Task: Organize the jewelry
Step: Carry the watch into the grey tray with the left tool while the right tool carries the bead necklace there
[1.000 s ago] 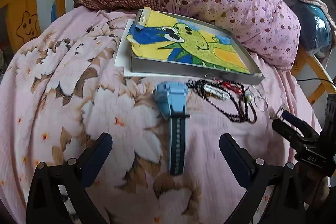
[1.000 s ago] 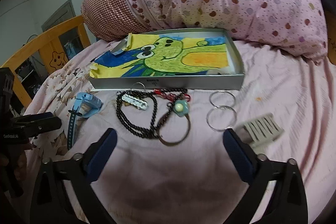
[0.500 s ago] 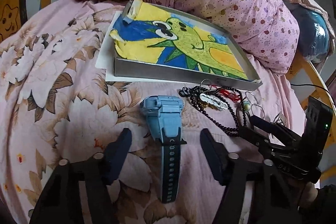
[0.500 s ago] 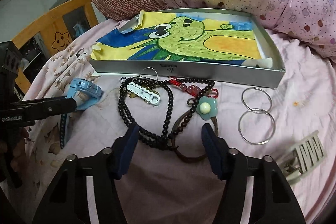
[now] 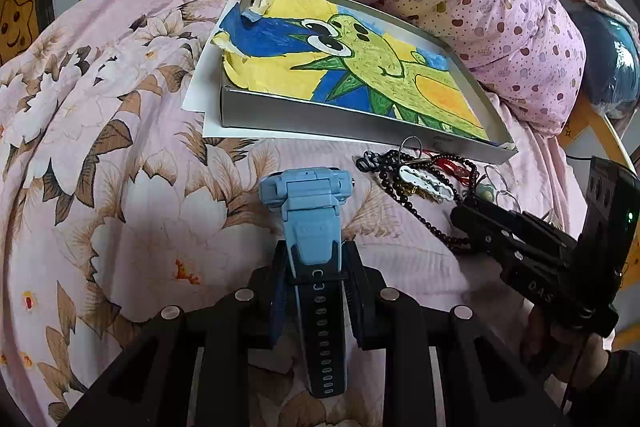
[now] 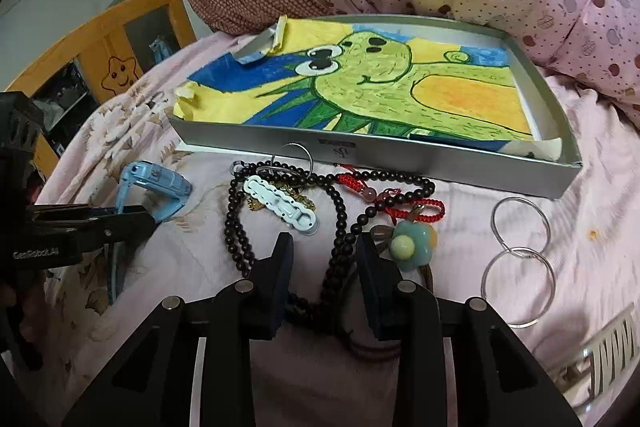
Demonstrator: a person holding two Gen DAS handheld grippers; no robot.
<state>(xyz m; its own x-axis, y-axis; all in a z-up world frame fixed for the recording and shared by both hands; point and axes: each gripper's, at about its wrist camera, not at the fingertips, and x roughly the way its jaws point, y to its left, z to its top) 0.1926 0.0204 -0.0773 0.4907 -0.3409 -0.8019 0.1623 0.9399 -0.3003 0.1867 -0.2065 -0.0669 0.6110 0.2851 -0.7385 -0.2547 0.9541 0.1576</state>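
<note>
Fingers tight on ribbed rubbery blue watch strap; round dark beads between right gripper's pads

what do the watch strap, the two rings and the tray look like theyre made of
Watch strap: matte blue rubber or silicone, moulded, punched holes. Two rings: thin shiny silvery metal, probably. Tray: flat grey walls, folded corners; card or thin metal, unclear.

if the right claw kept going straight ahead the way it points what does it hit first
Probably the black bead necklace, whose strands already lie between the right claw fingers. Beyond it, the silver tray wall, though depth is hard to judge.
</note>
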